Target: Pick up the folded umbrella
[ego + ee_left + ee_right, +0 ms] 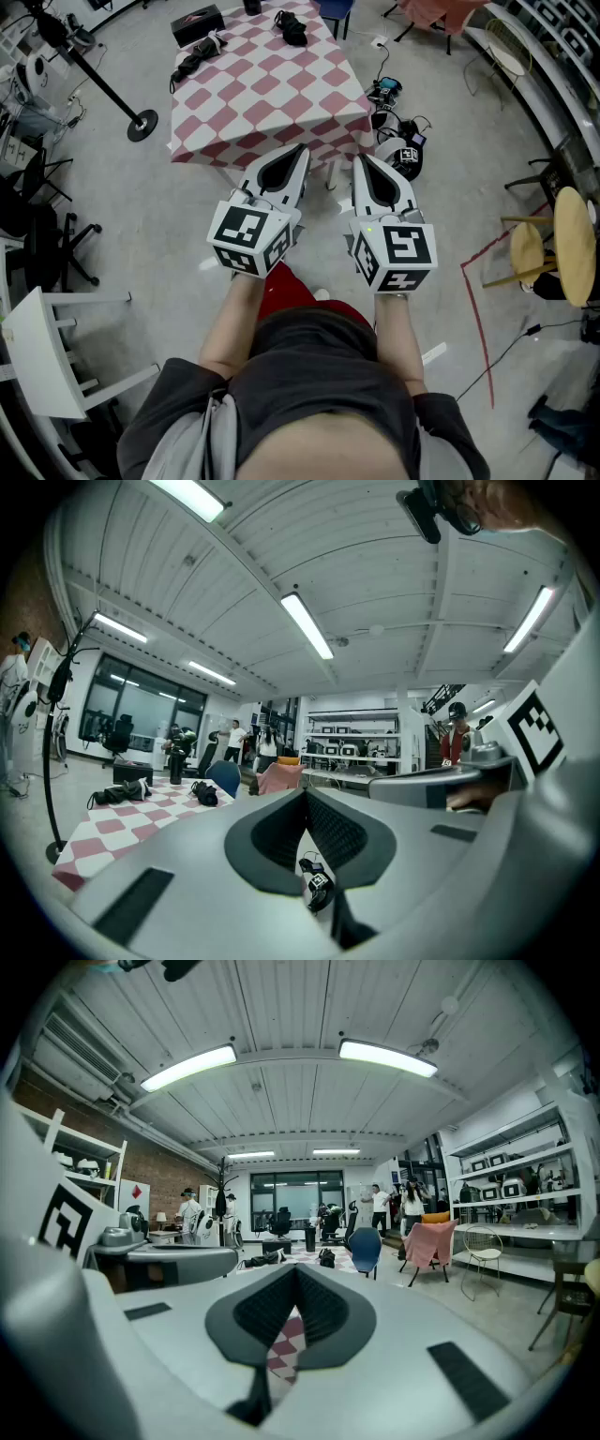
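The folded umbrella is a long black bundle lying on the far left part of the red-and-white checked table. It also shows in the left gripper view as the umbrella and in the right gripper view as the umbrella. My left gripper and right gripper are held side by side, level, just short of the table's near edge. Both are shut with nothing in them, as the left gripper and right gripper show in their own views.
A black box and a black pouch also lie on the table. A stand's round base is on the floor at left, black gear at the table's right, a white chair near left, wooden stools at right.
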Demonstrator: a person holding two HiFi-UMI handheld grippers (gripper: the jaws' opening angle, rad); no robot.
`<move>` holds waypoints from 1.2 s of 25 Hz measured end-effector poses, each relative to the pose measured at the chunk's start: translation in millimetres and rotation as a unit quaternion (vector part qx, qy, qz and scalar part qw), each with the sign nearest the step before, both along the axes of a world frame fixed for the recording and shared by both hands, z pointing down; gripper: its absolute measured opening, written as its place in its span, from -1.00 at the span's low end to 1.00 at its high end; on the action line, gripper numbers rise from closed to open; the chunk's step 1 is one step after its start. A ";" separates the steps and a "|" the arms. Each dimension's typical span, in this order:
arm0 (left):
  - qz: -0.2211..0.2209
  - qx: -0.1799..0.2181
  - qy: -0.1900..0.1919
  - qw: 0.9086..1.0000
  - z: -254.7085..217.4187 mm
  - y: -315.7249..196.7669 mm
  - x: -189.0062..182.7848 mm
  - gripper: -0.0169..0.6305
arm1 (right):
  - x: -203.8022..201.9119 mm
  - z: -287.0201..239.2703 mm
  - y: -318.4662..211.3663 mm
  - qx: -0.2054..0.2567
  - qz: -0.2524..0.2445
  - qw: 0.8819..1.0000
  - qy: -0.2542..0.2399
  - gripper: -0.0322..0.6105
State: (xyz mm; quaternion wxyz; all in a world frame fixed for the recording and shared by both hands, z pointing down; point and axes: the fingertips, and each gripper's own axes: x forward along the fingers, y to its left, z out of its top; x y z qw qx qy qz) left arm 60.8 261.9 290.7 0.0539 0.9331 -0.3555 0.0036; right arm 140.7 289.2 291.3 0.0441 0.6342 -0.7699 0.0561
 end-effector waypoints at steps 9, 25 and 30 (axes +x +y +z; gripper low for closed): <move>-0.008 0.000 -0.006 1.000 1.5 -3.1 2.4 -0.91 | 1.5 2.3 -7.0 -0.001 -0.011 1.000 -0.001 -0.85; -0.045 0.013 -0.022 0.999 -8.8 -12.9 1.9 -0.91 | 12.0 -0.7 -14.8 -0.001 -0.039 0.999 -0.002 -0.84; -0.050 0.018 -0.031 0.998 -10.0 -19.3 2.8 -0.91 | 21.2 -1.9 -25.2 0.000 -0.031 0.999 -0.011 -0.84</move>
